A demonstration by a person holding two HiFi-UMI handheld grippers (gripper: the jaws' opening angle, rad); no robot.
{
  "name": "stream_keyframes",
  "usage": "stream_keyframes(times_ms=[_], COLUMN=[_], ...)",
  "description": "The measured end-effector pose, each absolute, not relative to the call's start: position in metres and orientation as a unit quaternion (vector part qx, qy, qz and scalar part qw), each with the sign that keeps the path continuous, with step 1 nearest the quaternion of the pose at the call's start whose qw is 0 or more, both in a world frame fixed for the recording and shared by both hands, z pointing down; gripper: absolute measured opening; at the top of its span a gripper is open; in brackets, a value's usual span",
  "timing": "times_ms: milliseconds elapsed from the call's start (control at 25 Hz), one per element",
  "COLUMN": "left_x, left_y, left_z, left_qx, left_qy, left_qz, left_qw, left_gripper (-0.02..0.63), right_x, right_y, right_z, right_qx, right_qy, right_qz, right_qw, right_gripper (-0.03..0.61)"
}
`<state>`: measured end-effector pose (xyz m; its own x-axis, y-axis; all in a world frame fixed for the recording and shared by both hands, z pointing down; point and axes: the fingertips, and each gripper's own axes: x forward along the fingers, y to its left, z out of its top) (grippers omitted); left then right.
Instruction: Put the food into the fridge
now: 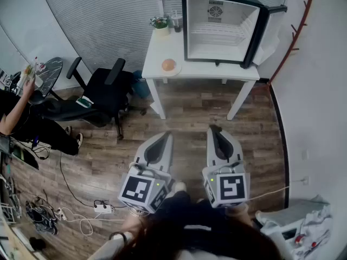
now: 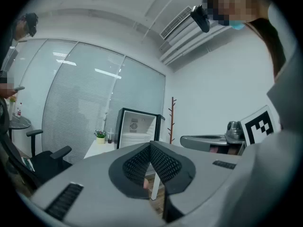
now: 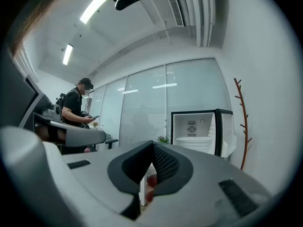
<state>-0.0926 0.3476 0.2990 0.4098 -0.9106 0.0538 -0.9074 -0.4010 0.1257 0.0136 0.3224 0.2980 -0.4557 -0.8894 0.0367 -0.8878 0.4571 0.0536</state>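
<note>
— Fridge [image 1: 217, 15] contents, head view: what do we mark inside?

— We mark only a wire shelf [image 1: 217, 35] across the white interior. Nothing lies on it or beneath it. The door [image 1: 269, 34] stands swung open to the right. The fridge itself sits on the back right part of the white table [image 1: 211, 71].

— Where do we place the food?

— We label the food [image 1: 168, 64], a round orange-pink piece, on a small plate [image 1: 177, 71] at the table's front left corner. It is left of the fridge and apart from it, so outside the fridge.

— Which other containers do we note?

— At the table's back left corner we see a potted plant [image 1: 160, 23] with green leaves. Just beside it is a dark cup [image 1: 177, 21], and we cannot tell what it holds.

— How do we caption the grippers?

— The left gripper [image 1: 165, 135] and right gripper [image 1: 214, 129] are held level, side by side above the wooden floor [image 1: 195, 115]. Both are well apart from the table and point toward it. In each gripper view we see the ribbed pads [image 2: 163, 163] meeting at the tip, jaws pressed together with nothing between them.

— And the surroundings?

— We add a black office chair [image 1: 105, 88] left of the table and a person [image 1: 21, 110] at the view's left edge. A thin coat stand [image 1: 293, 37] stands against the right wall.
</note>
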Motion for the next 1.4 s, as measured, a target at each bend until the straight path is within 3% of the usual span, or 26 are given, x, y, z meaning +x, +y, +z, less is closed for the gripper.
stream_keyframes(times_ms=[880, 1400], left_x=[-0.137, -0.157], left_y=[0.327, 0.268], left_z=[0.313, 0.316], left_qx=[0.844, 0.828], left_qy=[-0.528, -0.552], left_qz=[-0.015, -0.012], left_qw=[0.093, 0.097], left_gripper=[0.000, 0.000], right_x=[-0.029, -0.052], right_y=[0.296, 0.221], right_z=[0.299, 0.308], right_qx=[0.531, 0.508], right_qy=[-0.847, -0.861], right_qz=[0.009, 0.029], right_qw=[0.013, 0.011], right_gripper=[-0.006, -0.006])
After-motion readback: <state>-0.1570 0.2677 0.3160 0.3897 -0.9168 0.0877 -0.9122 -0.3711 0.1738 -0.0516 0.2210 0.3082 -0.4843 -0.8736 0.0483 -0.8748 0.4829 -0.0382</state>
